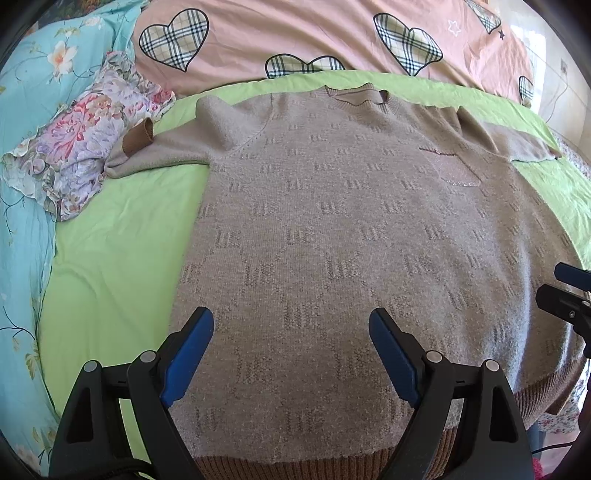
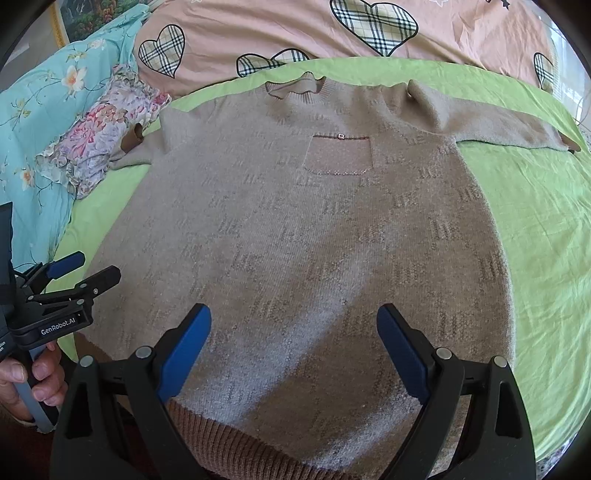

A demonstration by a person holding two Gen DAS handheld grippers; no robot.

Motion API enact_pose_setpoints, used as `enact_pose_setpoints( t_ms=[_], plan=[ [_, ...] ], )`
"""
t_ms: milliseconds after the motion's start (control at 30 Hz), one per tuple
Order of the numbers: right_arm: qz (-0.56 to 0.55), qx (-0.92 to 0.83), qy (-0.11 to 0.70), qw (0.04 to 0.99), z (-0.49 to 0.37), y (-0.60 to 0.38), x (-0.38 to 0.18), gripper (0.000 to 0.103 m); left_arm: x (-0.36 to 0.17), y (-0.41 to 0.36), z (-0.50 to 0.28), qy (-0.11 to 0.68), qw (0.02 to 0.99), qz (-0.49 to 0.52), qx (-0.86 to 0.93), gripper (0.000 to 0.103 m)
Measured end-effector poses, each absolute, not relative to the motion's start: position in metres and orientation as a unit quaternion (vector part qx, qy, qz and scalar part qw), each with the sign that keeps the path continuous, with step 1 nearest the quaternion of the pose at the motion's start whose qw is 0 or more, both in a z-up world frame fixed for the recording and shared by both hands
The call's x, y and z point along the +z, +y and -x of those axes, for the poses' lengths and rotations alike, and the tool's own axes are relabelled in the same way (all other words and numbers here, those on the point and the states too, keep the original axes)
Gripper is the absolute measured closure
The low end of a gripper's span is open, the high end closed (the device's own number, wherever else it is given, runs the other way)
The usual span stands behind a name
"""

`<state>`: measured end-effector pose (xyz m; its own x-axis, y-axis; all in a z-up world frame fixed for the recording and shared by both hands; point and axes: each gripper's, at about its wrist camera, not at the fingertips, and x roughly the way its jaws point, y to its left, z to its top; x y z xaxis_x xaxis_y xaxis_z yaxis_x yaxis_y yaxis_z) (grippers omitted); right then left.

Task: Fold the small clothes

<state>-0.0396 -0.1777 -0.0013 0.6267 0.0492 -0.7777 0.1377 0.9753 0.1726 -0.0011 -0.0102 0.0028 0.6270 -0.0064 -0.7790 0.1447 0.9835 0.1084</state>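
Observation:
A beige knit sweater (image 1: 332, 221) with brown ribbed hem and cuffs lies flat, front up, on a green sheet (image 1: 110, 258). Both sleeves are spread out sideways. It also shows in the right wrist view (image 2: 295, 240), with a small chest pocket (image 2: 338, 155). My left gripper (image 1: 291, 325) is open and empty, hovering over the lower left of the sweater near the hem. My right gripper (image 2: 293, 321) is open and empty over the lower right part. Each gripper shows in the other's view: the right one (image 1: 565, 291), the left one (image 2: 85, 269).
A folded floral garment (image 1: 85, 140) lies left of the sweater, under the left cuff (image 1: 138, 138). A pink quilt with plaid hearts (image 1: 295, 33) lies behind. A teal floral cover (image 1: 22, 221) runs along the left. Green sheet (image 2: 546, 240) shows right of the sweater.

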Motion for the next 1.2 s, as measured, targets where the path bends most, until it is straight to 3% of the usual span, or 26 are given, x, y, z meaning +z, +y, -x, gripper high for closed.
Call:
enact_pose_setpoints(
  t_ms=[867, 1200],
  plan=[
    [-0.120, -0.016, 0.408, 0.905, 0.0393, -0.1788, 0.0019, 0.012, 0.0040, -0.0068, -0.0026, 0.432, 0.897, -0.082, -0.046, 0.016],
    [-0.112, -0.028, 0.446, 0.888, 0.0361, -0.1817, 0.0009, 0.012, 0.0012, -0.0108, -0.0090, 0.445, 0.889, -0.093, -0.048, 0.016]
  ],
)
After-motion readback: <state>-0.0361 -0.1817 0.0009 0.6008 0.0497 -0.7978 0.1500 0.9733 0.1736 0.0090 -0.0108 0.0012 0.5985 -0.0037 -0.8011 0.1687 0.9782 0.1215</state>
